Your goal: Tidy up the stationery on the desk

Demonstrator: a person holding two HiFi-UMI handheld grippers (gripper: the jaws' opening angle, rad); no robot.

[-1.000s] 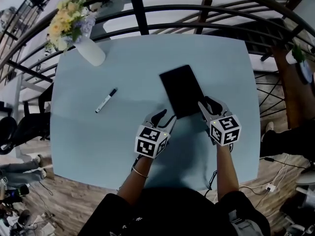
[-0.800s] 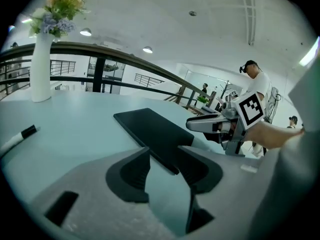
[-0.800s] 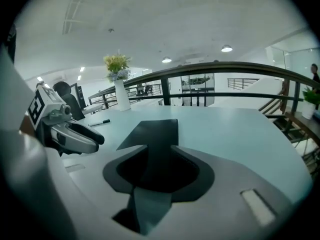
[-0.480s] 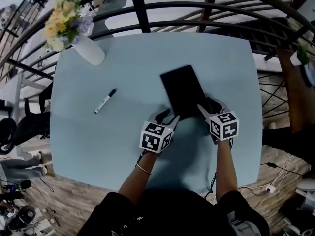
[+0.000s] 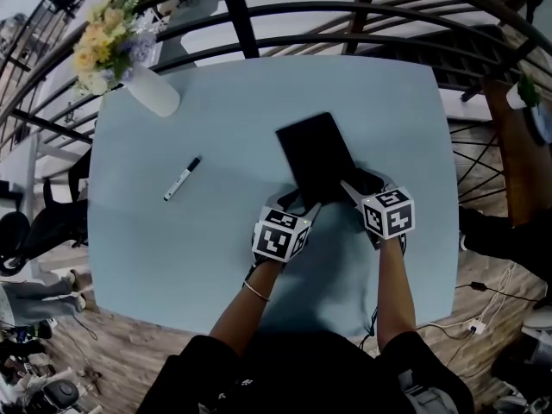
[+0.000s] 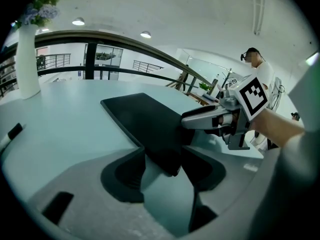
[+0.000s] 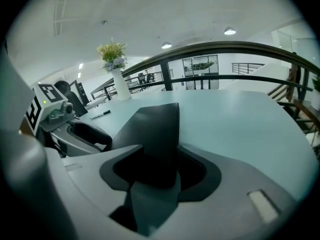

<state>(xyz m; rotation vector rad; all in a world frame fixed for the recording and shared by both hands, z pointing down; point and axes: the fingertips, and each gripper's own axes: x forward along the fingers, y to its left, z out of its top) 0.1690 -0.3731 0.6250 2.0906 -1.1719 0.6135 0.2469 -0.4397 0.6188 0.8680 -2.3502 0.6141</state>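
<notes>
Near the middle of the pale blue table [image 5: 216, 102], lying flat, a black notebook [image 5: 315, 158], its long side running away from the person and a little to the left. At its near left corner, the left gripper [image 5: 299, 203], pointing forward and down: jaws wide apart, having just been opening, with that corner of the notebook between them and no clamping to be seen. At the near right corner, the right gripper [image 5: 362, 184], tilted down in the same way: jaws also apart and just been opening, with the notebook's edge between them, lying loose and not squeezed by the pads. Both grippers close together, side by side, each visible in the other's view. To the left of the notebook and well apart from it, a white marker [image 5: 182, 178] with a black cap, lying slantwise on the bare table. At the far left corner, a white vase [image 5: 153, 90] with yellow and pale flowers [image 5: 103, 46]. Beyond the far edge, a dark curved railing [image 5: 345, 11].
</notes>
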